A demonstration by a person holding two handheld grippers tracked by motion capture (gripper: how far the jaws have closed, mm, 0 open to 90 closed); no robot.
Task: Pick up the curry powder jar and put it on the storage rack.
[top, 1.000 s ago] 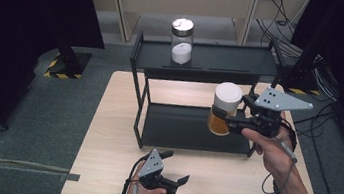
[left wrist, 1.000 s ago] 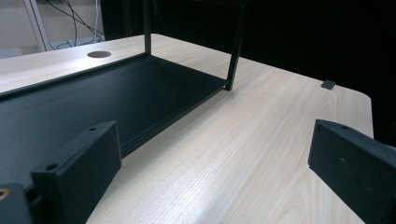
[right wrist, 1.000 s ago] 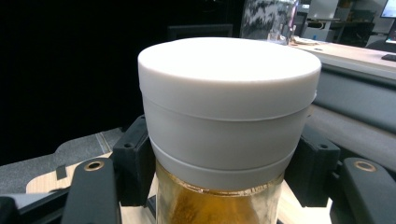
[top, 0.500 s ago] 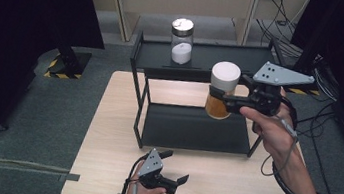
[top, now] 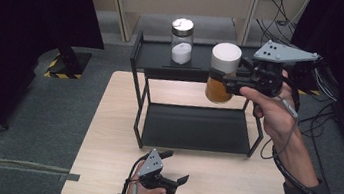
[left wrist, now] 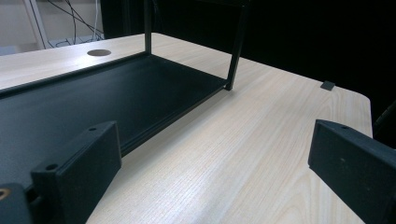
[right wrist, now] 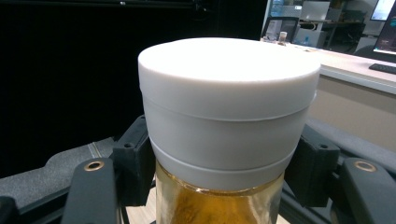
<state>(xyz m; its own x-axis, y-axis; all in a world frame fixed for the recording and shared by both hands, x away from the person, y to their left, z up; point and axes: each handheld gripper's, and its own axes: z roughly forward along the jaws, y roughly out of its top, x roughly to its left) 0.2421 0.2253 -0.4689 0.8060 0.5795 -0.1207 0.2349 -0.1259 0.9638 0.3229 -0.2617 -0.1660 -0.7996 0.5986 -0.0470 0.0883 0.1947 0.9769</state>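
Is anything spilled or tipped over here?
Nothing stands out. The jar with the white lid is upright in the right gripper, held in the air beside the rack. The other jar stands straight on the top shelf.

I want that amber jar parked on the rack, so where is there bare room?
The lower shelf lies bare from post to post. On the top shelf, the white-powder jar takes the middle; the strip to its left is free. The right tongs hold the amber jar by the right end.

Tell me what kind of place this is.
Probably a lab or test room: black curtains around a wooden table, loose cables on the floor, and desks with monitors behind.
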